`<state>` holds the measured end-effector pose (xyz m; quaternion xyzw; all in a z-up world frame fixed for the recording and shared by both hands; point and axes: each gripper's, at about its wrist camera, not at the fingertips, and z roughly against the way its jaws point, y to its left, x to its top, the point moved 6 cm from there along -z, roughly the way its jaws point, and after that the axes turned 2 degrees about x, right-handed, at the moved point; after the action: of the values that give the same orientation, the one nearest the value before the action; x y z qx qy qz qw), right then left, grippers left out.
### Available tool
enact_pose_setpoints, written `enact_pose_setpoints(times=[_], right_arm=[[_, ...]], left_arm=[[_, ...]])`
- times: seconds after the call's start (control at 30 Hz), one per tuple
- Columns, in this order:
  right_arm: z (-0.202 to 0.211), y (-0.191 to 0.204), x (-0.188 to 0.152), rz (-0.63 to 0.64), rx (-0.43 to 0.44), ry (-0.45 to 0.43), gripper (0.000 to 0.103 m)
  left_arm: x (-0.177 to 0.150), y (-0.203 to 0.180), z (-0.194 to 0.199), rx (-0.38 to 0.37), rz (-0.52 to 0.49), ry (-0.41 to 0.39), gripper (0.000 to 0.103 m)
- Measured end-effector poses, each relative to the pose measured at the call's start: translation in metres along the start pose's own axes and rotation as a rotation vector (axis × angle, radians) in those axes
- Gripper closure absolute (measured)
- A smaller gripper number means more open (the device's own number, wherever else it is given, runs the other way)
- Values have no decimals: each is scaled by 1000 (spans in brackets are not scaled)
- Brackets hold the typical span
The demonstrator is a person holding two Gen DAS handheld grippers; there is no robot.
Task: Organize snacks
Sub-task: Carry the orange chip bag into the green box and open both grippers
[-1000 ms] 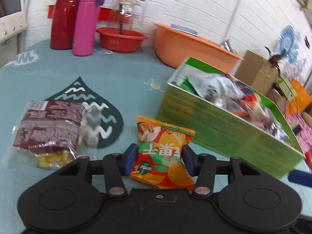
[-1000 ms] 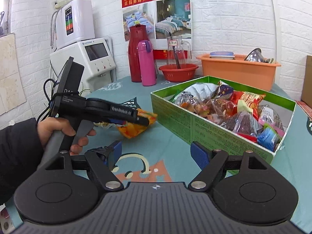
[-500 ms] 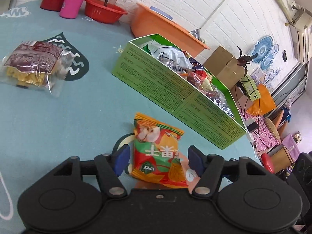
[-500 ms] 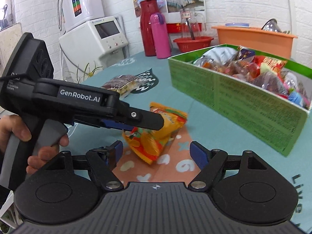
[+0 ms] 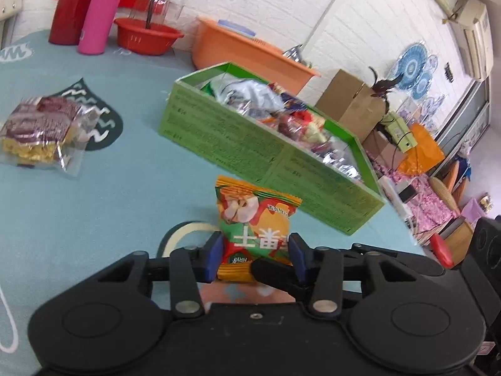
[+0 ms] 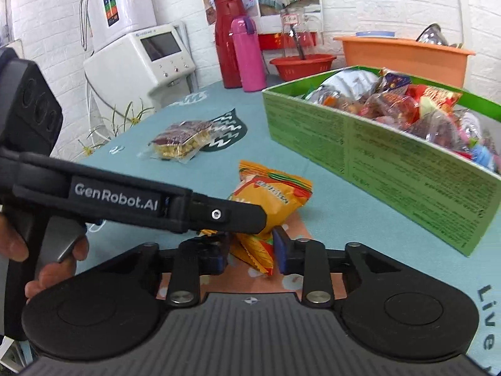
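My left gripper [image 5: 255, 255] is shut on an orange and green snack bag [image 5: 255, 219] and holds it above the teal table. In the right wrist view the same bag [image 6: 269, 197] hangs from the left gripper, and my right gripper [image 6: 250, 250] has closed on the bag's lower corner. A green box [image 5: 266, 153] full of snack packets stands to the right; it also shows in the right wrist view [image 6: 391, 156]. A clear packet with a dark red label [image 5: 40, 128] lies on the table at the left, also seen in the right wrist view [image 6: 180, 142].
A red thermos [image 6: 230, 40], pink bottle [image 6: 247, 54], red bowl [image 6: 302, 64] and orange tub [image 6: 404, 58] stand at the table's back edge. A white appliance [image 6: 141, 59] is left of the table. Cardboard boxes [image 5: 353, 106] sit beyond the right edge.
The left gripper has lifted the snack bag and brought it toward the right gripper. The right gripper's fingers have closed from wide open onto the bag's lower corner.
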<state>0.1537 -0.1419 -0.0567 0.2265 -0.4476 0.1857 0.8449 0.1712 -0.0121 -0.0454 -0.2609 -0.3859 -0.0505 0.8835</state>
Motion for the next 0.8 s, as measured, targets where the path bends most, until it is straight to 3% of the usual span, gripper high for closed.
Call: enact_pose_setpoints(times=[0.37,0.8], right_arm=[[51,-30,45,31,-94,-223,57],[73,-112,67,-68,-214,-334,57]], left_arm=[[54,-71,-3,-89,-122,-109,25],[90,-134,-77,-147,-217,-75,25]])
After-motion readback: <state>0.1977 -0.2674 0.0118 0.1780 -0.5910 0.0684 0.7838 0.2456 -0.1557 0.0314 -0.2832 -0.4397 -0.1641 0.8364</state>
